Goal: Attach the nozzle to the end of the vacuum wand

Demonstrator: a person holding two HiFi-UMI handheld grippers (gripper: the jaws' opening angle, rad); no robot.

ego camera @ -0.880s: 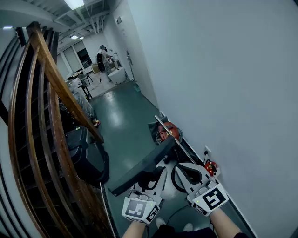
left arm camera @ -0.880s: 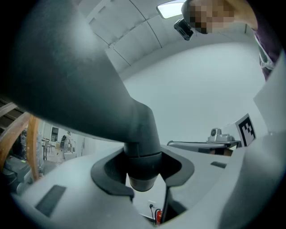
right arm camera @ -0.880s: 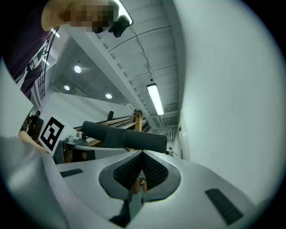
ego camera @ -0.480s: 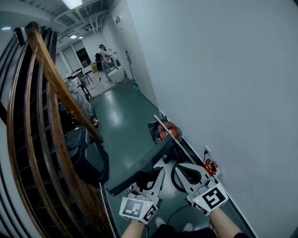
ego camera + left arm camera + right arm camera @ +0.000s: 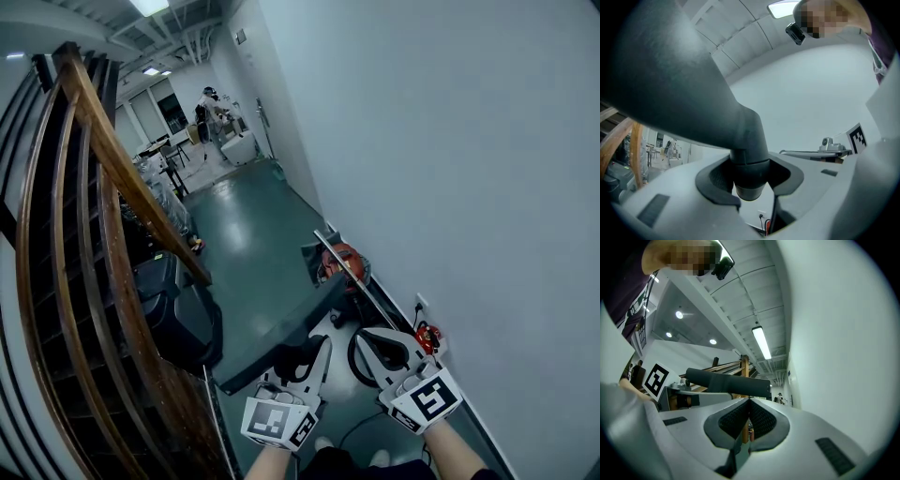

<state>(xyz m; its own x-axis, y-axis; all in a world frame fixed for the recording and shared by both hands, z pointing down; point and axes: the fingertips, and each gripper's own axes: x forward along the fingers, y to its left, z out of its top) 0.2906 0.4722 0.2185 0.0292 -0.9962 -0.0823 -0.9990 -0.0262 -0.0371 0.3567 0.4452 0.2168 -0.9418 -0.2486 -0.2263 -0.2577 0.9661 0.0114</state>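
A wide dark floor nozzle (image 5: 281, 333) lies slantwise in front of me, and my left gripper (image 5: 305, 354) is shut on its round neck. In the left gripper view the neck (image 5: 749, 168) sits between the two pads of the left gripper (image 5: 749, 183). The thin silver wand (image 5: 370, 292) runs along the foot of the wall to the red vacuum body (image 5: 342, 262). My right gripper (image 5: 367, 336) hovers just beside the wand, jaws shut. Its pads (image 5: 761, 420) meet with nothing seen between them. Beyond them I see the nozzle bar (image 5: 726, 383).
A curved wooden stair railing (image 5: 94, 187) fills the left side. A black bin (image 5: 178, 319) stands beside it. The white wall (image 5: 450, 187) is close on the right, with a socket and red plug (image 5: 424, 336). Green floor (image 5: 244, 244) stretches ahead. A black cable loop (image 5: 352, 361) lies below the grippers.
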